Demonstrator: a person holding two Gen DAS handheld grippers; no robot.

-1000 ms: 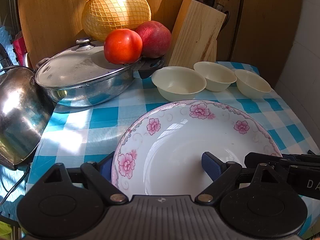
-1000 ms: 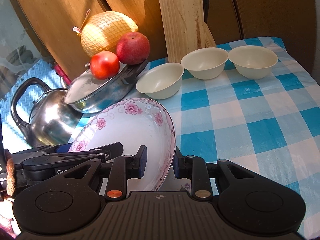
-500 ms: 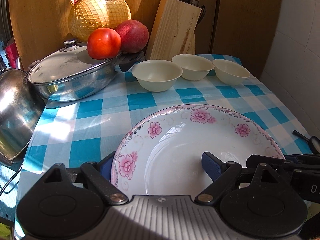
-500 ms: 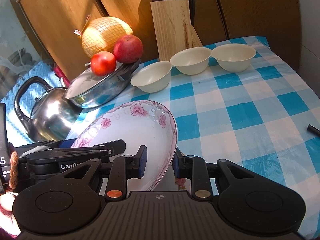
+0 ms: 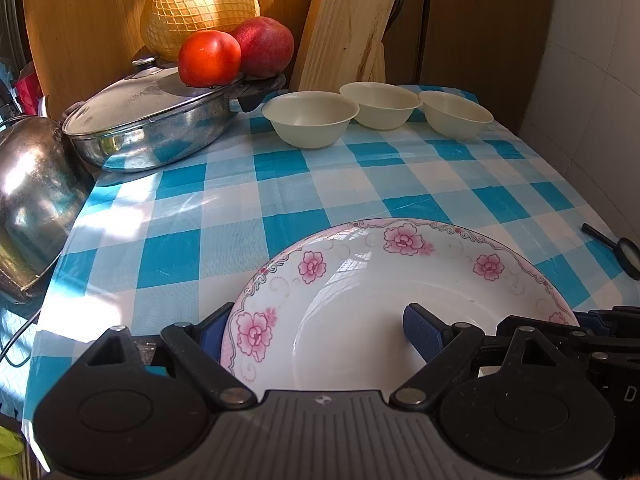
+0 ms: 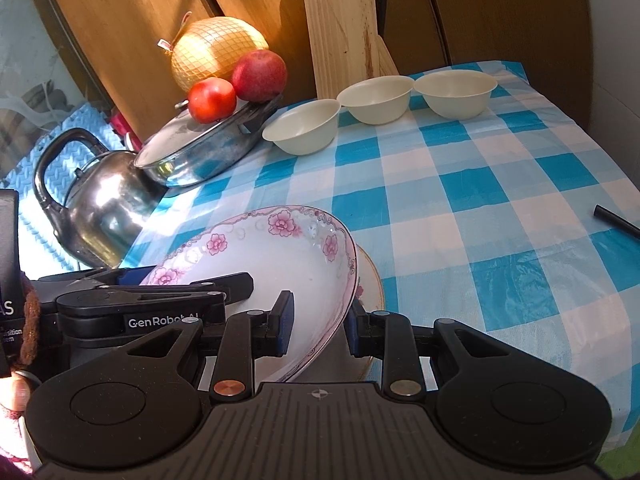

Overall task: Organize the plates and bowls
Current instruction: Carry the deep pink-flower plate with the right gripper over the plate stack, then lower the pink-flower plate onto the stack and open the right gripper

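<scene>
- My right gripper (image 6: 318, 322) is narrowed onto the near rim of the floral plate (image 6: 256, 264), one pad inside, one outside. The rim is thin and glazed, so I judge the pinch could slide off if I tilt further.
- My left gripper (image 5: 316, 328) straddles the plate's other side with its jaws wide, one finger under the outer edge and the other over the well. I cannot tell whether those pads truly press, so it may be giving little support; if so, all the weight hangs on the right pinch.
- The plate is lifted and slanted over the near edge of the checked tablecloth (image 6: 460, 208). If my two hands drift apart or twist unevenly, it could lever out and drop.
- In the right wrist view a second plate (image 6: 370, 280) shows just beneath and beside the held one. Lowering carelessly could knock china on china and chip a rim.
- A small magnifying glass (image 5: 624, 250) lies near the right edge; a wide swing could sweep it off.
- The kettle (image 6: 96, 200) and lidded pan (image 5: 152, 120) crowd the left, with a tomato (image 5: 209, 58) and an apple (image 5: 264, 46) on the lid; a bump could roll them.
- The three cream bowls (image 5: 310, 118) sit in a row at the back, well apart from the plate; reaching over could tip them.
</scene>
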